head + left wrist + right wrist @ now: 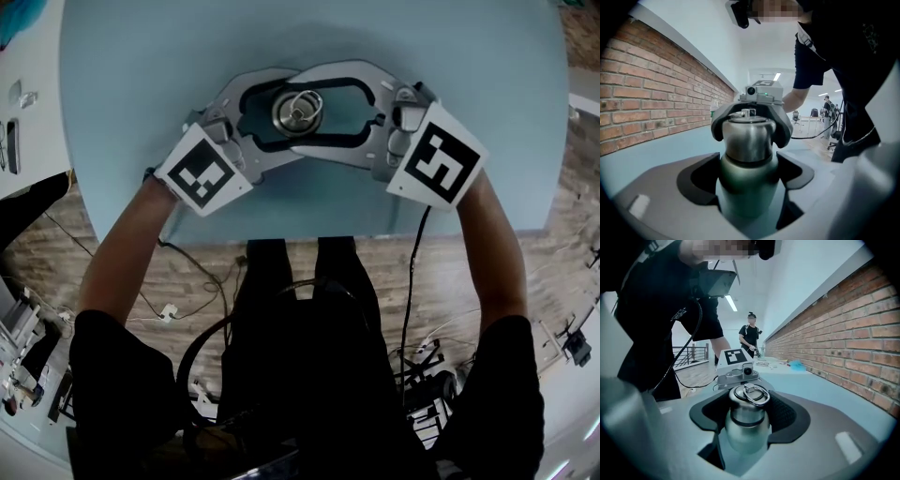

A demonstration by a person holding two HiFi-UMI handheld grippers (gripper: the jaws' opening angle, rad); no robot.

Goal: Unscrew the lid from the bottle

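Head view: the bottle (298, 111) stands upright on the light-blue table (122, 112), straight in front of me, and I look down almost along its long axis. My left gripper (281, 117) comes to it from the left and my right gripper (315, 111) from the right. Their jaws cross and make a ring around it, and neither hand is clearly nearer.

Left gripper view: the bottle (747, 187) fills the space between my jaws. They stand wide and seem to press on its body just under the seam (I see no gap at the dark pads). Above them, the jaws of the other gripper wrap the lid (749, 136).

Right gripper view: the lid (747, 406), with its small ring (754, 393), sits between my jaws. These are wide too, and the ribbed pads look closed against its sides.

The relation that matters, I think, is this: the axis is vertical, and both grippers reach in nearly level from opposite sides, the right one higher and the left one lower. The turn must go around this upright axis, with the right gripper twisting and the left one holding against it.
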